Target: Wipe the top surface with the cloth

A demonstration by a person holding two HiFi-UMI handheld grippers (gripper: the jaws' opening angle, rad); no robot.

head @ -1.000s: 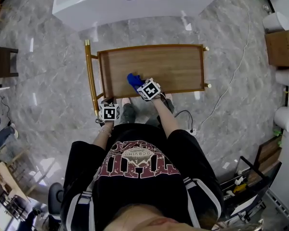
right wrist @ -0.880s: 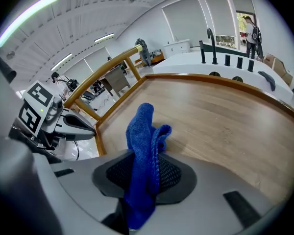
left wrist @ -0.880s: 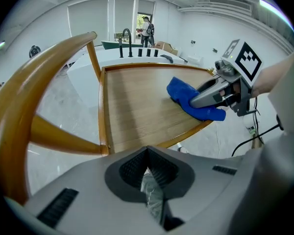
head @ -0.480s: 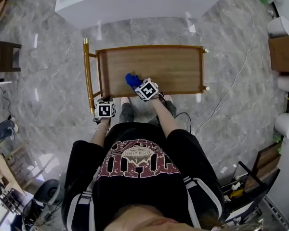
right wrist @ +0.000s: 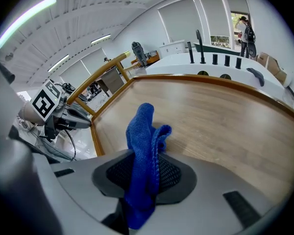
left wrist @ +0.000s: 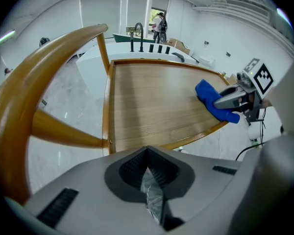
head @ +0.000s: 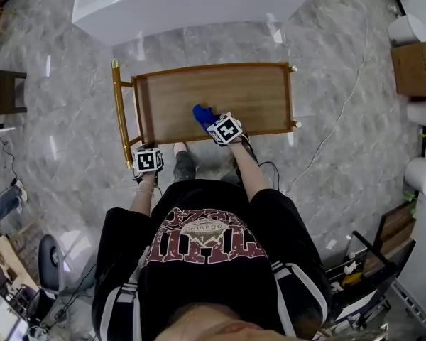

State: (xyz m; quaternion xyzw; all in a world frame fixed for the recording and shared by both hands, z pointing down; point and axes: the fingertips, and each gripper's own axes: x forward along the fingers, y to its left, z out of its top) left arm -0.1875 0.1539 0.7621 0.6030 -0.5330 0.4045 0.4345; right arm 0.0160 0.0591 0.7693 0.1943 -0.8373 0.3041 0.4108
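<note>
The wooden cart top has a raised rim and a brass handle at its left end. My right gripper is shut on a blue cloth and holds it on the wood by the near rim, a little left of the middle. In the right gripper view the cloth stands bunched up out of the jaws over the top. My left gripper is shut and hangs off the cart at its near-left corner. In the left gripper view it looks across the top at the cloth.
A white counter with holes and taps stands beyond the cart. A cable runs over the marble floor at the right. A cardboard box and white rolls line the right side. A dark table is at the left.
The right gripper has slid the cloth a little to the right along the near rim. The left gripper has stayed by the cart's near-left corner.
</note>
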